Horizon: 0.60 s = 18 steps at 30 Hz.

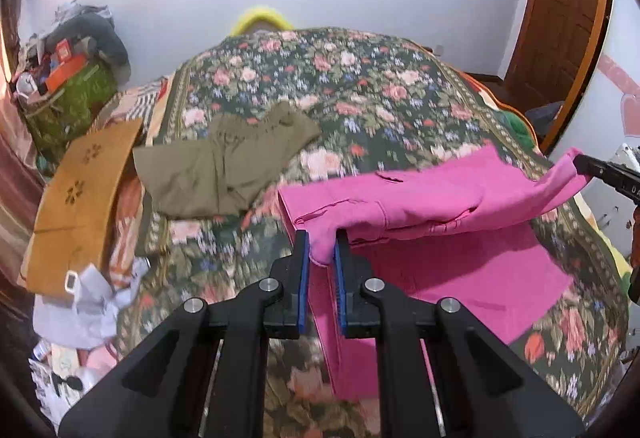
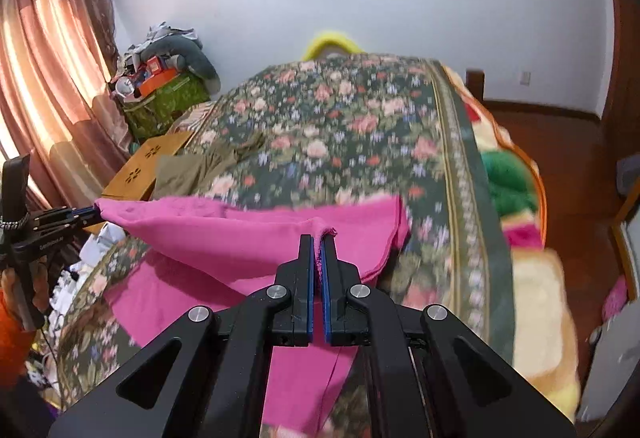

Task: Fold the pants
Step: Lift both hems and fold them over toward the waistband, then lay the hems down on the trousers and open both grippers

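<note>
Pink pants [image 1: 432, 197] lie on the near part of the floral bedspread [image 1: 360, 89], with one end lifted off the bed between both grippers. My left gripper [image 1: 322, 242] is shut on a bunched corner of the pink cloth. My right gripper [image 2: 319, 240] is shut on the other corner of the pink pants [image 2: 248, 234]. The right gripper also shows at the right edge of the left wrist view [image 1: 580, 161], and the left gripper at the left edge of the right wrist view [image 2: 94, 213]. The lower layer of the pants stays flat on the bed.
Olive-green pants [image 1: 224, 161] lie crumpled on the bed's left part. An orange-brown wooden board [image 1: 80, 197] and white crumpled cloth [image 1: 88, 302] sit at the left edge. A cluttered green box [image 1: 68, 101] stands by the wall. A door [image 1: 560, 17] is at the right.
</note>
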{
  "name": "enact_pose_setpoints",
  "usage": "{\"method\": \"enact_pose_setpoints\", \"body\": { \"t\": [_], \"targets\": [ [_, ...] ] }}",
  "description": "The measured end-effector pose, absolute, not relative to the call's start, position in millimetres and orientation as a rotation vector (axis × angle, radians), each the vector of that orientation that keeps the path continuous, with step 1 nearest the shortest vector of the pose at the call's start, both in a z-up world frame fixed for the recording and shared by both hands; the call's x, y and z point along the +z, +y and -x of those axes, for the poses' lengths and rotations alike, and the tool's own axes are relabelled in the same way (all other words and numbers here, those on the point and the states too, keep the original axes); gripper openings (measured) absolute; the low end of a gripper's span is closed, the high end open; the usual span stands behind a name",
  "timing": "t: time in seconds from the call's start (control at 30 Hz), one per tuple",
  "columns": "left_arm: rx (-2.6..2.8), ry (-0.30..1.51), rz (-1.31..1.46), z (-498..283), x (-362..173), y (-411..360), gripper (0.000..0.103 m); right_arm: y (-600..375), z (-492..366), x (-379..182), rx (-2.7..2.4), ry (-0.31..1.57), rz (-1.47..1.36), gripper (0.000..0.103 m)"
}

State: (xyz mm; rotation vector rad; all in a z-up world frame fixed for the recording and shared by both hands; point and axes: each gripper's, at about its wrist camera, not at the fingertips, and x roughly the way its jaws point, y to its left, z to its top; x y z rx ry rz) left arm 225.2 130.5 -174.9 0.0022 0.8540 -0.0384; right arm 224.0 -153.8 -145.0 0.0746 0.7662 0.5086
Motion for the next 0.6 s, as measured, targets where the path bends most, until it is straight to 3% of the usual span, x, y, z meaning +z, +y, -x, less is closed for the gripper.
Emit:
{"method": "enact_pose_setpoints", "body": {
  "t": [0.6],
  "targets": [
    [-0.056,0.968,-0.063,-167,-211,114,0.012,-167,-167,-194,0.457,0.892,0.008,0.008]
  ]
}}
